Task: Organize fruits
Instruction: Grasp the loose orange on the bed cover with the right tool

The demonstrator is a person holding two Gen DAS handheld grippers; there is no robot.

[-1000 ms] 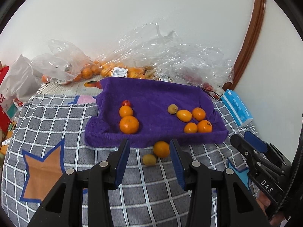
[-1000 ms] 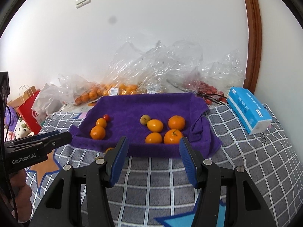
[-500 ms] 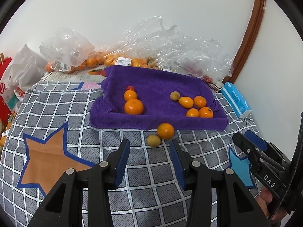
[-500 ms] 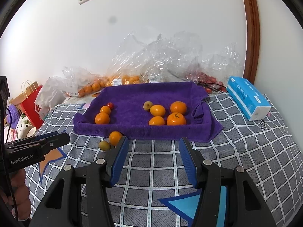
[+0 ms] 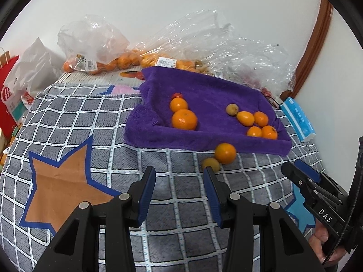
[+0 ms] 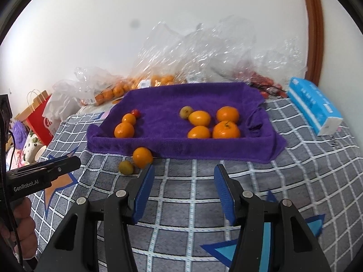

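Observation:
A purple towel point(image 5: 204, 90) point(image 6: 188, 97) lies on the checked cloth and holds two groups of fruit: two oranges point(image 5: 184, 119) with a small red fruit on the left, and several oranges point(image 6: 225, 129) with a small yellow-green fruit on the right. One orange point(image 5: 225, 153) point(image 6: 142, 157) and one yellow-green fruit point(image 5: 210, 164) point(image 6: 126, 167) lie loose on the cloth just in front of the towel. My left gripper point(image 5: 179, 188) is open and empty, short of the loose fruit. My right gripper point(image 6: 184, 189) is open and empty, in front of the towel.
Clear plastic bags of oranges point(image 5: 127, 61) and red fruit are piled behind the towel against the wall. A blue tissue pack point(image 6: 315, 106) lies to the right. A red paper bag point(image 6: 39, 115) and white bags stand at the left. The checked cloth point(image 5: 90, 122) spreads forward.
Both grippers have drawn back from the towel and stayed open. The towel and fruit now sit farther off, and the two loose fruits show in front of the towel in both views.

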